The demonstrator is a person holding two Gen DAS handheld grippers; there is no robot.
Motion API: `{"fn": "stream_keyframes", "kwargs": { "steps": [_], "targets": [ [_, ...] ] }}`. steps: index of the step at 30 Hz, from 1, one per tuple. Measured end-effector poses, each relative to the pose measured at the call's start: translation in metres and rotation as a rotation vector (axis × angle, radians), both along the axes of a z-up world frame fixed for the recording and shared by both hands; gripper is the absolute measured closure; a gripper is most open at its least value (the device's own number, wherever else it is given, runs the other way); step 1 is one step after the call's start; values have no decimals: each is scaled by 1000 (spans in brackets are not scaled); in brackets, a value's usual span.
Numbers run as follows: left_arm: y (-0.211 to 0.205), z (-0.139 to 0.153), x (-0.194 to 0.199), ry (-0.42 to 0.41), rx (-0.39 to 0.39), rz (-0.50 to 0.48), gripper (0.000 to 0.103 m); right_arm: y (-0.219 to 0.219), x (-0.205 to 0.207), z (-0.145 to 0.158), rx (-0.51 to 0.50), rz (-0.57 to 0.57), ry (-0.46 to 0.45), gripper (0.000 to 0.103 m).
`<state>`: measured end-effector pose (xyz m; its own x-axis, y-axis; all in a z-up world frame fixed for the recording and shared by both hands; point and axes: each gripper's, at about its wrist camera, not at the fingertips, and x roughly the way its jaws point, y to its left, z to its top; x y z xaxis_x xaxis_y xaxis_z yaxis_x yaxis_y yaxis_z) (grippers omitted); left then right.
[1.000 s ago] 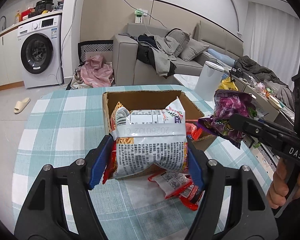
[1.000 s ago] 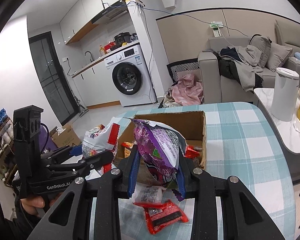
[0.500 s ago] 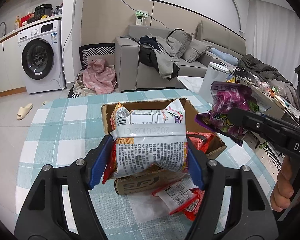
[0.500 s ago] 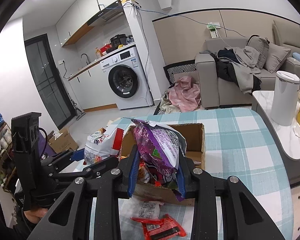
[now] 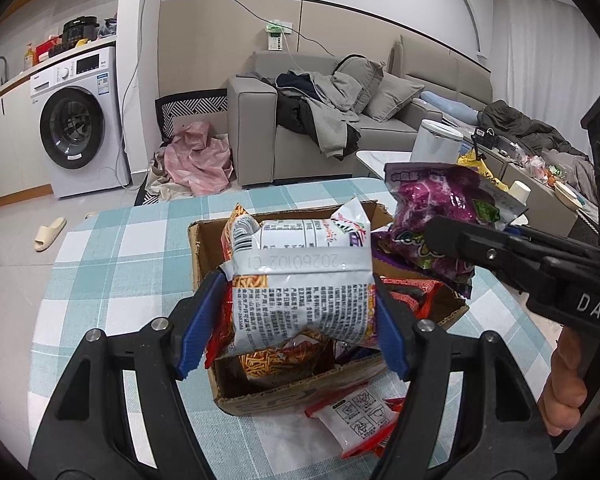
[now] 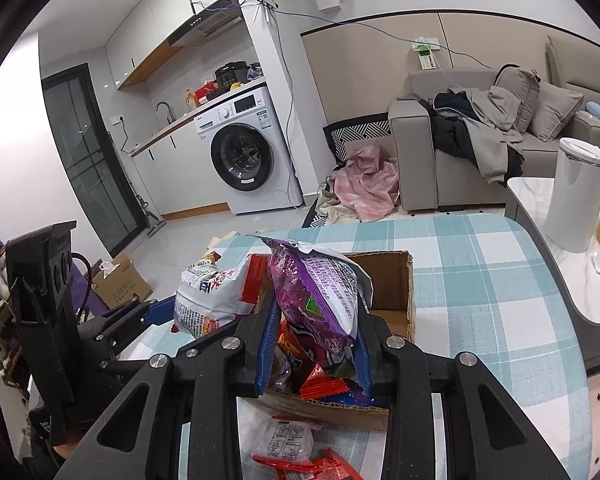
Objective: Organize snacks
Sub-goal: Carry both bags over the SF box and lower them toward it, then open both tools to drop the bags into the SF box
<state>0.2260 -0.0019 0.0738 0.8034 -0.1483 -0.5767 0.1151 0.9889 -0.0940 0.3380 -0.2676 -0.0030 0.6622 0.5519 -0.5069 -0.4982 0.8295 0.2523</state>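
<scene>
My left gripper [image 5: 296,320] is shut on a white noodle snack bag [image 5: 300,284], held over the open cardboard box [image 5: 204,240] on the checked table. That bag [image 6: 210,300] and the left gripper [image 6: 148,314] also show at the left of the right wrist view. My right gripper [image 6: 314,344] is shut on a purple snack bag [image 6: 316,292], hanging over the box [image 6: 392,280]. The left wrist view catches the purple bag [image 5: 440,204] at the right, above the box's right side. Several packets lie inside the box.
Red and white small packets [image 5: 356,416] lie on the tablecloth [image 5: 112,256] in front of the box, seen again [image 6: 288,444] in the right wrist view. A white bin [image 6: 576,196] stands on a side table to the right. Sofa and washing machine lie beyond.
Both grippers have moved forward with their bags, from in front of the box to over it. The box now sits nearer and lower in both views.
</scene>
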Motion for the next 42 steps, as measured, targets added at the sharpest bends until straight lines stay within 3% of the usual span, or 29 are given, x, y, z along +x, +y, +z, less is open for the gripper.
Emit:
{"fn": "stream_keyframes", "kwargs": {
  "steps": [17,33,35,38,41,42],
  "targets": [
    [5,-39,46,47,14,41,34,8,36,-21,22,-22,40,70],
    [3,-50,62,69,13,22,30,15,47,-32,-41,-3,33,70],
    [5,-50,61,69,13,22,28,14,43,-29,-53,2,20,67],
    [8,-49,56,64,9,19,23,9,37,-26,-58,-2,1,53],
    [9,-45,49,59,23,16,19,3,31,-23,-59,-14,-17,49],
    [10,-44,47,59,22,14,17,1,30,-23,-56,-15,-16,39]
  ]
}}
